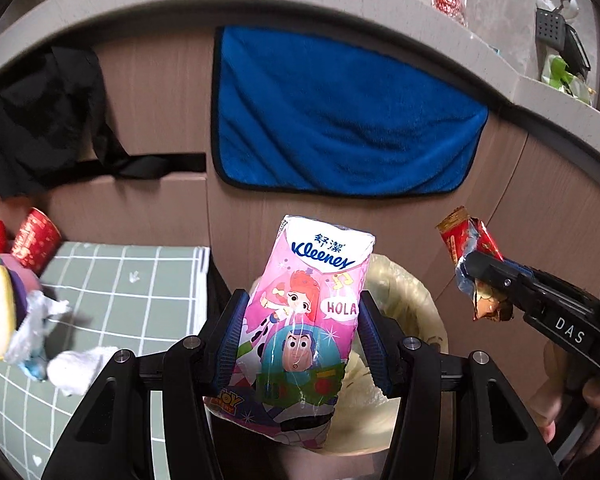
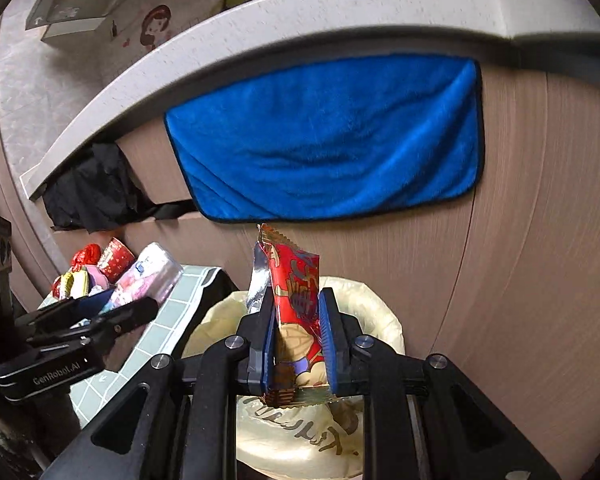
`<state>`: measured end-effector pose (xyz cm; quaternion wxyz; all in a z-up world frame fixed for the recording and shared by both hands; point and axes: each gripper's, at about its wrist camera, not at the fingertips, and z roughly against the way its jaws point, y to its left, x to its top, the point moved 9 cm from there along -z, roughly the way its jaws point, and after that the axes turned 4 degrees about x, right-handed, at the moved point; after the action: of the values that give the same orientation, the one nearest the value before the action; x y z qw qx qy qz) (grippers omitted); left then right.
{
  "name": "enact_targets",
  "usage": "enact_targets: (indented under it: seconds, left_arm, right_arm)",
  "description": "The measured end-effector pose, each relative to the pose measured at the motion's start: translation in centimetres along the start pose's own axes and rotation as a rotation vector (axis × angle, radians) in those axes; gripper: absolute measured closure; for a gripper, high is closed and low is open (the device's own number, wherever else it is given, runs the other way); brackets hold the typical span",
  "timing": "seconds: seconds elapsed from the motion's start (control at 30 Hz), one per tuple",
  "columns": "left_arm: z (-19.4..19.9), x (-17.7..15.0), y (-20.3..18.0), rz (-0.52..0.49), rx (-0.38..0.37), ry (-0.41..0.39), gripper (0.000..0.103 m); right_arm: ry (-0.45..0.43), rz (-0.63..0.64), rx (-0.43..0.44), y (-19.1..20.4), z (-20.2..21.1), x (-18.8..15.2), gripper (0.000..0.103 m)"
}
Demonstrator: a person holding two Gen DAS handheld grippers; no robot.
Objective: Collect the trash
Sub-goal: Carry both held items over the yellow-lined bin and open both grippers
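a: start at the tongs. what has the left gripper (image 1: pixel 298 338) got?

b: its blue ribbed pads (image 1: pixel 231 336) are pressed in on both sides of the pink plastic-wrapped kleenex tissue pack printed with cartoon figures (image 1: pixel 304 328), about the middle of its length. the pack stands upright between the jaws, over the bin lined with a pale yellow plastic bag (image 1: pixel 404 300).

a: and the right gripper (image 2: pixel 298 344)?

b: narrow, pinched on the red and gold foil snack wrapper (image 2: pixel 294 304), low on its body, with the crimped top end sticking up free. it too hangs above the lined bin (image 2: pixel 376 312).

a: how would you expect these to handle?

b: both light, i'd judge. the tissue pack is soft and gives under the pads, and its film looks slick, so a hold across the broad middle suits it. the wrapper is thin and crinkly; it could slide or fold, so a pinch on the flat body is safer than on the torn end.

a: what's further out?

b: left of the bin, a low table with a green grid-patterned cover (image 1: pixel 112 280) holds a red patterned paper cup (image 1: pixel 36 244) and white crumpled tissue (image 1: pixel 76 364). behind hangs a blue fleecy towel (image 1: pixel 340 120) on the cabinet front.
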<state>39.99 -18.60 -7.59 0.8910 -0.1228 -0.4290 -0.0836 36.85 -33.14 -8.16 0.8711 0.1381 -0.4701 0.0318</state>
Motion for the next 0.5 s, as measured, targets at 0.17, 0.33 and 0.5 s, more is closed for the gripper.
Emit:
enact_targets:
  seconds: [0.17, 0.33, 0.5]
  left_arm:
    - [-1.5, -0.1, -0.5, 0.002, -0.015, 0.021, 0.049]
    - [-2.5, 0.2, -0.9, -0.007, -0.037, 0.03, 0.049]
    - [-4.0, 0.6, -1.5, -0.008, -0.171, 0.056, 0.024]
  right_arm:
    - [0.021, -0.01, -0.006, -0.7, -1.0, -0.5, 0.084]
    - [0.034, -0.019, 0.002, -0.9, -1.7, -0.7, 0.084]
    - [-0.009, -0.041, 0.014, -1.6, -2.0, -0.4, 0.059]
